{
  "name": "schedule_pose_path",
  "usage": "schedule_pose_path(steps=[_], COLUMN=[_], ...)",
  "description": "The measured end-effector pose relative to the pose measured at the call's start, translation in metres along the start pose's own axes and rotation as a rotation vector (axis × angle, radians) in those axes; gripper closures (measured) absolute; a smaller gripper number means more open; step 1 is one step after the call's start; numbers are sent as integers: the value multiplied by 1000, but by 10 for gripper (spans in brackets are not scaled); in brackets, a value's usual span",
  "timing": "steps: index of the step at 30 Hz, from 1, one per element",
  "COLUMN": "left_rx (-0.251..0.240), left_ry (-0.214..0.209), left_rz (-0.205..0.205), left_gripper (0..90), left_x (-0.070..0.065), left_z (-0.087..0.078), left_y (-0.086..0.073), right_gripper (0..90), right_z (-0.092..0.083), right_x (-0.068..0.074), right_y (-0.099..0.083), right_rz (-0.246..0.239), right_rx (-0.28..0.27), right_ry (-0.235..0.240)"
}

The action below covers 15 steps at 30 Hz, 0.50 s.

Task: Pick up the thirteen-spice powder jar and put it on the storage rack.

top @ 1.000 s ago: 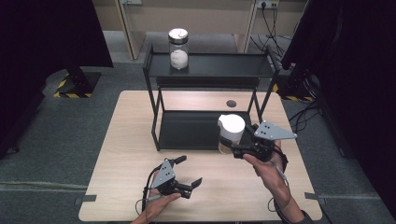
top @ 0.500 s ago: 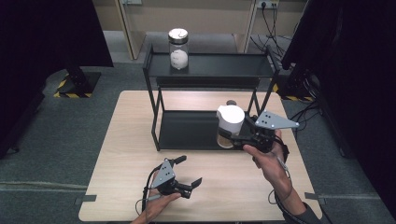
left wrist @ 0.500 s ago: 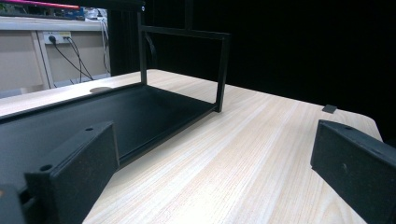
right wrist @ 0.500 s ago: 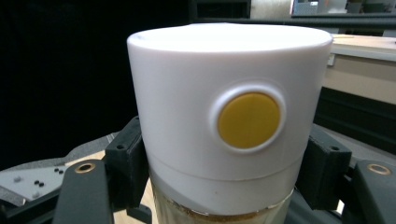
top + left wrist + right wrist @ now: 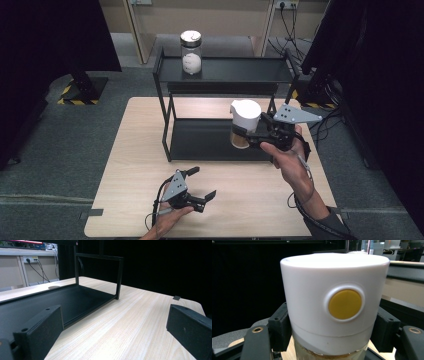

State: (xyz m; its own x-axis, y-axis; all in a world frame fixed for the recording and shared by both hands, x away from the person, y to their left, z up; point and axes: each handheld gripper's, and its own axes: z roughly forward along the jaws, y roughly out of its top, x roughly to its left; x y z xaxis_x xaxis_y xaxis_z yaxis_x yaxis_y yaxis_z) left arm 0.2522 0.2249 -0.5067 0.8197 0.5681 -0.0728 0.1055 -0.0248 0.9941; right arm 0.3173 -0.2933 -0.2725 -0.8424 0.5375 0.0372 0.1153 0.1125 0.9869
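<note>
A jar with a tall white lid [image 5: 244,117] and a yellow button [image 5: 345,304] on the lid hangs in the air over the right part of the black shelf rack [image 5: 220,70]. My right gripper [image 5: 248,136] is shut on the jar just under the lid, its pads [image 5: 279,327] pressed to both sides. A second glass jar [image 5: 191,52] with white contents stands on the rack's top shelf at the left. My left gripper [image 5: 200,186] rests low near the table's front edge, open, nothing between its jaws. The rack's lower tray [image 5: 62,301] lies ahead of it.
The rack stands at the back middle of the wooden table [image 5: 135,165]. Its lower tray [image 5: 200,140] is bare. Dark curtains hang at both sides, and cables [image 5: 292,20] run along the floor behind the table.
My right gripper has lifted the white-lidded jar up and back toward the rack. The left gripper has stayed where it was.
</note>
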Motion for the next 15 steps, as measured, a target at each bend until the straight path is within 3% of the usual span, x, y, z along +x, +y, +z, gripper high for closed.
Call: schedule_pose_path(steps=[15], left_rx=[0], left_ry=[-1], left_rz=[0], left_gripper=[5], left_x=[0], left_z=[0], left_y=[0], right_gripper=[308], right_z=[14], right_x=[-7], right_y=[37], right_rz=[-4], right_rx=[3], right_ry=[7])
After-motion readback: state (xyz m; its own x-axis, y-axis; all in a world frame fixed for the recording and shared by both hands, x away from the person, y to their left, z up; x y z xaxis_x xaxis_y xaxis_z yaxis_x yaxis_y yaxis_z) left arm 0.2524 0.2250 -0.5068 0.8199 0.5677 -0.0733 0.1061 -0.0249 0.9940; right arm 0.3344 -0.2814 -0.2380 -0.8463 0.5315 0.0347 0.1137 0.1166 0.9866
